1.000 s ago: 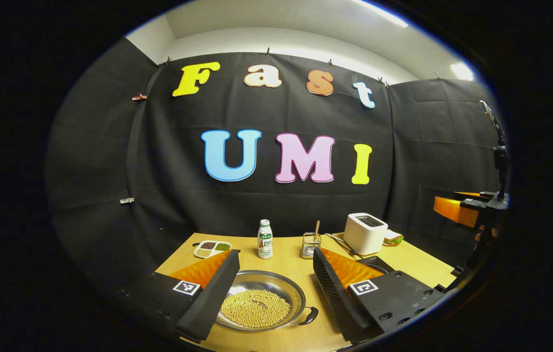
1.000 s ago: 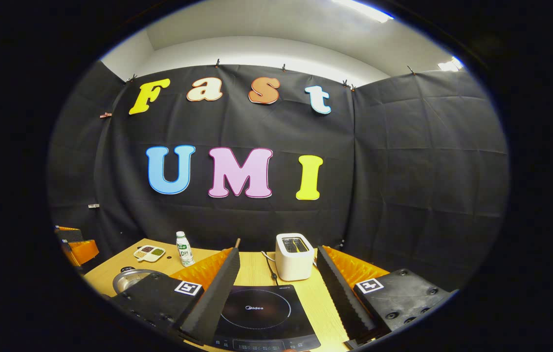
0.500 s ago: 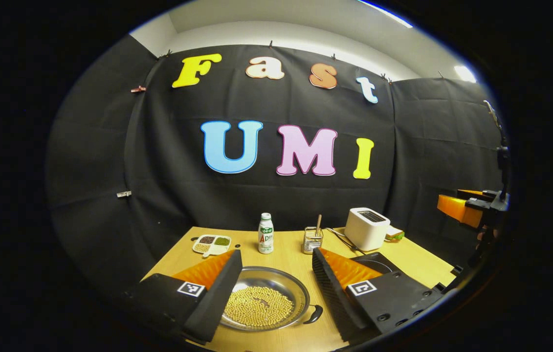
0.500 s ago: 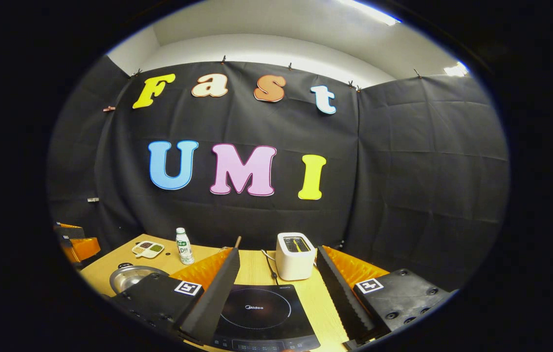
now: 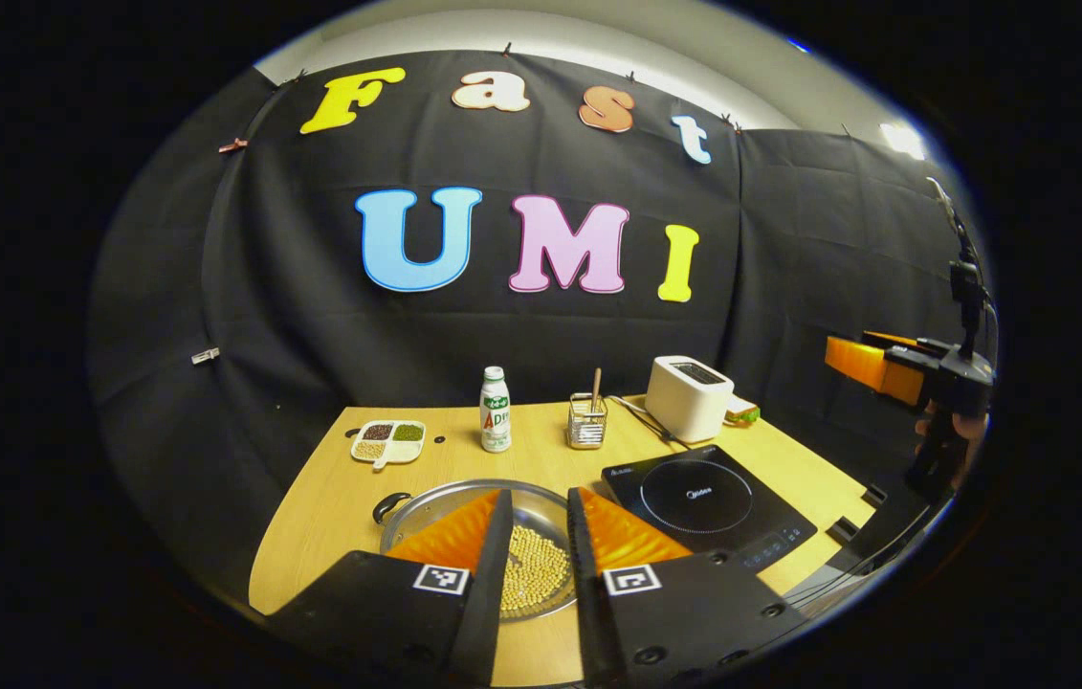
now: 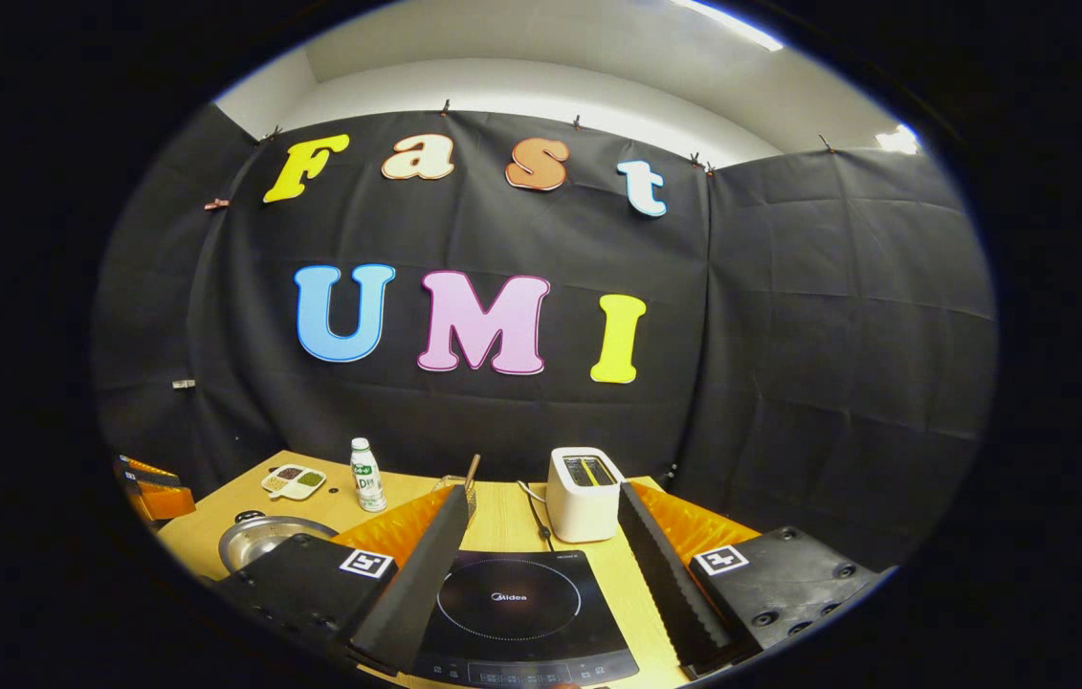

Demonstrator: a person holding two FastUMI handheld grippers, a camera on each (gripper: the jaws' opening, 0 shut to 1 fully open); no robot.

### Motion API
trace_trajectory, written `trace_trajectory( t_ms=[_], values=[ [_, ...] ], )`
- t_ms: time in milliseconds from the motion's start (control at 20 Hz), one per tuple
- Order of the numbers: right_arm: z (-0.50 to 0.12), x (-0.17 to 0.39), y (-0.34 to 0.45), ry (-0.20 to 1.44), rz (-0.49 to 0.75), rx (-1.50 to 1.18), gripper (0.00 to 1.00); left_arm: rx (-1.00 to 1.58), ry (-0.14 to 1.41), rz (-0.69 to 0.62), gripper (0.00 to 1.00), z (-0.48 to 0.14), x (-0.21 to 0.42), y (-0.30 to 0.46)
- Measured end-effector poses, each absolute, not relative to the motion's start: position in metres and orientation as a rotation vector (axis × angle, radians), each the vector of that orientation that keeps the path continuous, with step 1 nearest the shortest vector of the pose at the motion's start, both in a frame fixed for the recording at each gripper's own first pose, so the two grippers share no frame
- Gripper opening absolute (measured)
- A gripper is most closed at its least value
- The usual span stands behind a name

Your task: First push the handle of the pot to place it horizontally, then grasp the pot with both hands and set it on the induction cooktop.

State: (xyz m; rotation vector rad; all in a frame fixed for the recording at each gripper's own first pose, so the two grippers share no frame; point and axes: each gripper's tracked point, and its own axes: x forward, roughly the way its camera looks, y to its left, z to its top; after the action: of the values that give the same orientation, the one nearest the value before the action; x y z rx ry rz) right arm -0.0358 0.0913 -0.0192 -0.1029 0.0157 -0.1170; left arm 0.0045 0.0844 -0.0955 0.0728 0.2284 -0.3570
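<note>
Left gripper view: the left claw (image 5: 535,560) hangs above the near side of the pot (image 5: 464,502), fingers drawn close with a narrow gap between them and nothing held. The pot rests on the table (image 5: 320,507), soybeans (image 5: 533,574) showing through the gap. Its black handle (image 5: 390,503) sticks out to the left of the claw. The induction cooktop (image 5: 708,498) lies right of the claw, just beside the pot. Beyond the claw stand a divided dish (image 5: 387,440), a bottle (image 5: 495,410), a wire holder (image 5: 586,429) and a toaster (image 5: 687,397). The right claw (image 5: 871,366) hangs far right, off the table.

Right gripper view: the right claw (image 6: 541,565) is spread wide and empty, above the cooktop (image 6: 512,612). The pot (image 6: 263,539) sits to its left, the toaster (image 6: 583,493) ahead. The left claw (image 6: 153,488) shows at far left.
</note>
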Motion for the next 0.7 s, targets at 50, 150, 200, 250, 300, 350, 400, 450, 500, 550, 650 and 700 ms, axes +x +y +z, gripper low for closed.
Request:
trace_trajectory(
  t_ms=[50,150,200,250,300,350,400,450,500,550,650,700],
  values=[
    [-0.022,-0.038,0.092,0.023,-0.117,-0.104,0.98,0.081,0.245,-0.366,0.34,-0.104,0.003,0.085],
    [-0.030,-0.044,0.094,0.041,-0.114,-0.100,0.98,0.098,0.295,-0.371,0.19,-0.125,-0.002,0.088],
    [-0.035,-0.044,0.095,0.050,-0.110,-0.101,0.96,0.109,0.323,-0.366,0.17,-0.135,-0.004,0.090],
    [-0.037,-0.043,0.096,0.057,-0.104,-0.109,0.98,0.121,0.339,-0.356,0.14,-0.140,-0.009,0.092],
    [-0.038,-0.041,0.095,0.058,-0.108,-0.115,0.98,0.130,0.354,-0.346,0.08,-0.145,-0.012,0.094],
    [-0.037,-0.040,0.095,0.058,-0.108,-0.109,0.98,0.131,0.380,-0.372,0.05,-0.156,-0.015,0.089],
    [-0.036,-0.037,0.097,0.058,-0.103,-0.094,0.98,0.137,0.402,-0.388,0.05,-0.164,-0.018,0.084],
    [-0.035,-0.036,0.097,0.057,-0.100,-0.082,0.98,0.143,0.420,-0.405,0.05,-0.172,-0.020,0.081],
    [-0.036,-0.033,0.097,0.056,-0.099,-0.079,0.96,0.148,0.434,-0.417,0.05,-0.179,-0.022,0.077],
    [-0.037,-0.032,0.097,0.060,-0.097,-0.080,0.98,0.152,0.453,-0.418,0.05,-0.188,-0.021,0.077],
    [-0.045,-0.031,0.098,0.082,-0.081,-0.082,0.98,0.123,0.495,-0.452,0.05,-0.206,-0.023,0.068],
    [-0.048,-0.030,0.097,0.093,-0.077,-0.082,0.98,0.113,0.517,-0.470,0.05,-0.213,-0.024,0.064]
  ],
)
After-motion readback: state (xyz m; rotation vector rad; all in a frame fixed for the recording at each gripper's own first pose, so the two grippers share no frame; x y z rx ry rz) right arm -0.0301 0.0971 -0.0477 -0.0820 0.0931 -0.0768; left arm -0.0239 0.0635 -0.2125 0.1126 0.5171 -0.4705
